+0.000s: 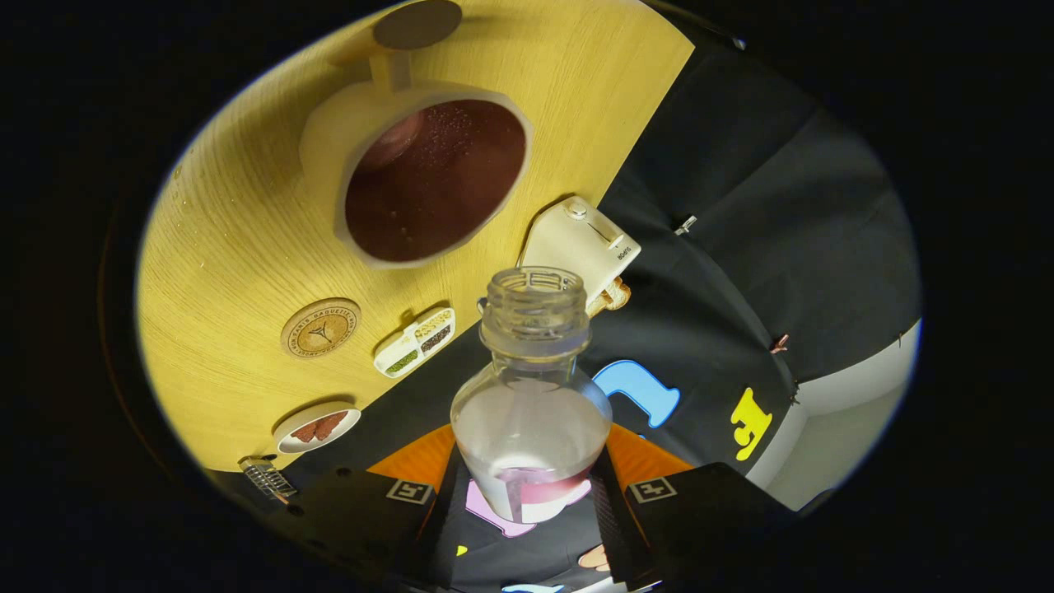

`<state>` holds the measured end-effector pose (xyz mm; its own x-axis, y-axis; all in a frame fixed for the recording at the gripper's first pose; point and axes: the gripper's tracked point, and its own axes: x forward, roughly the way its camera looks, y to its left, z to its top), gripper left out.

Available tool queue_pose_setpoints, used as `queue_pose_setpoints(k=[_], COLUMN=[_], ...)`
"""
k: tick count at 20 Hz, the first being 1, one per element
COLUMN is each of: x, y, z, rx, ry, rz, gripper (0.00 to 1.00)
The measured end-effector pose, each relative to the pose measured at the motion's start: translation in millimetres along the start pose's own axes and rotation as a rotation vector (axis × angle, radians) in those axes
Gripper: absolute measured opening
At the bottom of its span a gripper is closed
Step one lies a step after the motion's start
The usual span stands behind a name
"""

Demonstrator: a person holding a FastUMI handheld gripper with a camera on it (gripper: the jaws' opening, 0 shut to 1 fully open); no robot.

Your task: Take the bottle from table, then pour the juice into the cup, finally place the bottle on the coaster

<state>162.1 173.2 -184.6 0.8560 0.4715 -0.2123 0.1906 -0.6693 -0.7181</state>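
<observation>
Gripper (527, 502) clamps bottle (531, 412) at its lower body. Nearly empty: light, thin-walled, probably slippery. Cup (432, 177) beyond holds juice.

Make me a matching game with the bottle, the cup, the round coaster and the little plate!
Things:
1. bottle
2. cup
3. coaster
4. little plate

Clues:
A. full of dark juice
B. bare wooden disc on the table
C. held between the tongs, cap off
D. carries brown pieces

Pairs: 1-C, 2-A, 3-B, 4-D
</observation>
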Motion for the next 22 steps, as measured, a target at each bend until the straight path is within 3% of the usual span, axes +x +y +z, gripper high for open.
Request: queue_pose_setpoints(k=[6, 15, 22], x=[-9, -26, -15], y=[7, 45, 59], z=[-8, -47, -83], rx=[0.093, 0.774, 1.230], ry=[-0.006, 0.214, 0.330], rz=[0.025, 0.166, 0.217], gripper=[0.71, 0.71, 0.71])
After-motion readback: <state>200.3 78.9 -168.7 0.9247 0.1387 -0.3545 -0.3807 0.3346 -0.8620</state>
